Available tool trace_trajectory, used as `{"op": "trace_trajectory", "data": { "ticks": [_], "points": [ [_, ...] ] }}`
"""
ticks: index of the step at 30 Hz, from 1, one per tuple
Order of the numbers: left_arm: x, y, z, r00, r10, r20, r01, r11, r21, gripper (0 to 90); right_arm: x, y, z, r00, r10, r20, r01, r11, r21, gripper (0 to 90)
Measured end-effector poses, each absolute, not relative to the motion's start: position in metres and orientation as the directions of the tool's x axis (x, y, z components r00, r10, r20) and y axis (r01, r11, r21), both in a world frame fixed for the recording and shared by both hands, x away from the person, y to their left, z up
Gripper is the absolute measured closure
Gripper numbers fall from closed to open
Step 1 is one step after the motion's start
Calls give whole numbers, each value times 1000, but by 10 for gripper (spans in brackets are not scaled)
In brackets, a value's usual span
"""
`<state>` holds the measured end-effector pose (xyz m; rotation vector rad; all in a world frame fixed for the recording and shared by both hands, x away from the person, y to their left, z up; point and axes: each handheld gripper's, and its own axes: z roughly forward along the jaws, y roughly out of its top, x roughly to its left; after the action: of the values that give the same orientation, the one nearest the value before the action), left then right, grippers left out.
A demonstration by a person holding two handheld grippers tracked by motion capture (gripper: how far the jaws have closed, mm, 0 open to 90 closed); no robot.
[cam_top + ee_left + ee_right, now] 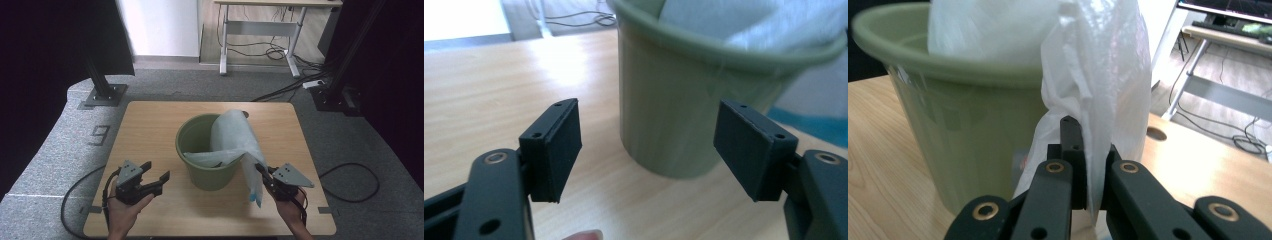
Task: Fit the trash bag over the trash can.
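Note:
A green plastic bin [207, 150] stands in the middle of the wooden table [150, 125]. A thin white plastic bag [235, 135] lies half in the bin and hangs over its right rim. My right gripper [261, 172] is shut on the hanging bag [1098, 100], pinching the film between its jaws just right of the bin [948, 110]. My left gripper [156, 175] stands open to the left of the bin, above the table, with nothing between its pads [555, 145]. In the left gripper view the bin [674, 110] is straight ahead.
A white desk frame [260, 30] with loose cables [280, 50] stands on the floor beyond the table. Black stand posts [102, 80] rise at the table's far left and far right. A blue strip [259, 201] hangs at the bag's lower end.

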<state>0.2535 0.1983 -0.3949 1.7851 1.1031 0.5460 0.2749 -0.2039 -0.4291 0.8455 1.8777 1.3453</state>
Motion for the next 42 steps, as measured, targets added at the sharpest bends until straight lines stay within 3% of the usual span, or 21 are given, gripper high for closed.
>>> {"op": "trace_trajectory", "data": {
  "ticks": [7, 18, 42],
  "points": [
    [261, 166, -381, 555, 831, -43, 423, -236, 875, 267, 280, -196, -404, -577, 800, -164, 100, 269, 958, 883],
    [278, 132, -370, 627, 779, 9, 381, -317, 869, 268, 285, -187, -395, -597, 784, -172, 101, 287, 953, 882],
    [297, 80, -362, 707, 707, 15, 338, -357, 871, 311, 288, -178, -387, -607, 776, -172, 88, 281, 956, 880]
  ]
}}
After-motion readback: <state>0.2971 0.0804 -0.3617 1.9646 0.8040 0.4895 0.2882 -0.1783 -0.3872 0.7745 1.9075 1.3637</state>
